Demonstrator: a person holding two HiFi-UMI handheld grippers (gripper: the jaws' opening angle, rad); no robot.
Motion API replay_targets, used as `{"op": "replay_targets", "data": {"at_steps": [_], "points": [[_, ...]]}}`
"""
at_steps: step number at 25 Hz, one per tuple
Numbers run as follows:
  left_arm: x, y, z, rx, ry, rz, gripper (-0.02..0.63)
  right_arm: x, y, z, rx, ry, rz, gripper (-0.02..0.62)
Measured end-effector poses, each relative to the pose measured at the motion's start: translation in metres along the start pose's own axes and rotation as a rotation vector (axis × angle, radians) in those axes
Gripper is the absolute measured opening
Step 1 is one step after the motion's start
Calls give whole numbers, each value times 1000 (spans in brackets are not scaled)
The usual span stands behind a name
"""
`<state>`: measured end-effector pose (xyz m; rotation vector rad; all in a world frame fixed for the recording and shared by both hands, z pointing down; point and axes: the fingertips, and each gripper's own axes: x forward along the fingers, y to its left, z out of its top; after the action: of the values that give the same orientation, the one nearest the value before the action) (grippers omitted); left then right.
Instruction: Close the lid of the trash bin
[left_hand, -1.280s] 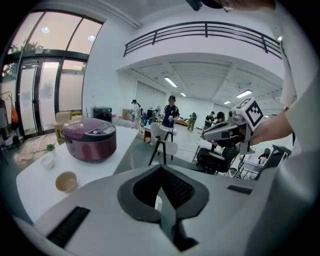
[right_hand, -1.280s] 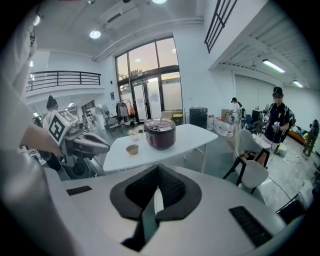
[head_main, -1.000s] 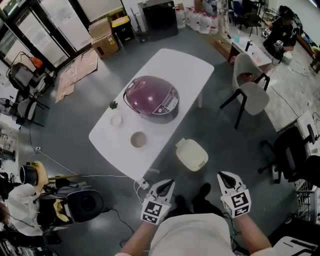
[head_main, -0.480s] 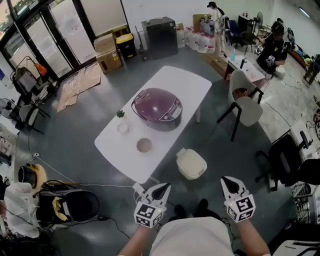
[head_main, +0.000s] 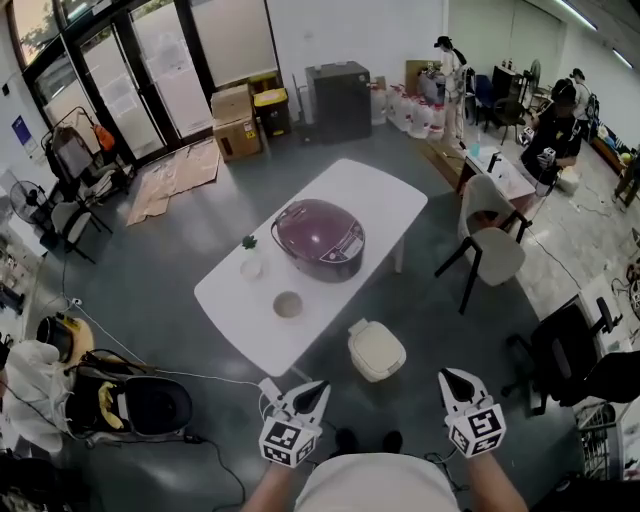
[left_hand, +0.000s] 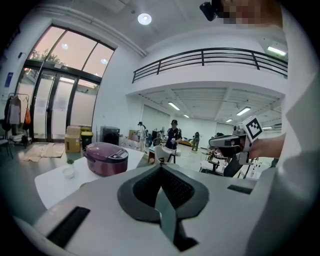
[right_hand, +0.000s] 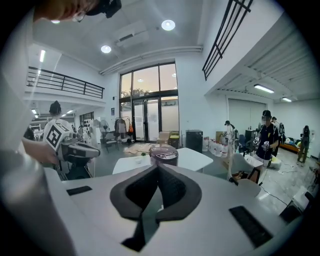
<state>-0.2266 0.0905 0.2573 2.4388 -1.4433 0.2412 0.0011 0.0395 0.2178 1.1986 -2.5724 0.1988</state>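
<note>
Grey concrete floor of a big open workroom, with a bin beside a table.

Standing on the floor just off the near corner of the long white table (head_main: 385, 200) is the small cream plastic trash bin (head_main: 377, 350), its lid lying flat on top as far as the head view shows. On the table sit a rounded purple rice cooker (head_main: 320, 238), a small tan bowl (head_main: 288, 304) and a white cup (head_main: 251, 268). A white chair (head_main: 492, 250) stands to the right of the table. Nearer the person, apart from the bin, the left gripper (head_main: 314, 386) and right gripper (head_main: 447, 376) are both clenched with nothing between their jaws.
</note>
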Motion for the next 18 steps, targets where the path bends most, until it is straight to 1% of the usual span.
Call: {"op": "replay_targets", "data": {"at_steps": [3, 6, 11, 18], "points": [[0, 0, 1, -9, -10, 28, 15, -1, -8, 1, 4, -4, 12, 12], [3, 0, 4, -15, -15, 46, 15, -3, -11, 4, -18, -14, 30, 12], [5, -2, 3, -10, -9, 62, 15, -5, -13, 3, -26, -24, 48, 11], [9, -9, 2, -27, -13, 75, 15, -6, -19, 8, -22, -42, 67, 12]]}}
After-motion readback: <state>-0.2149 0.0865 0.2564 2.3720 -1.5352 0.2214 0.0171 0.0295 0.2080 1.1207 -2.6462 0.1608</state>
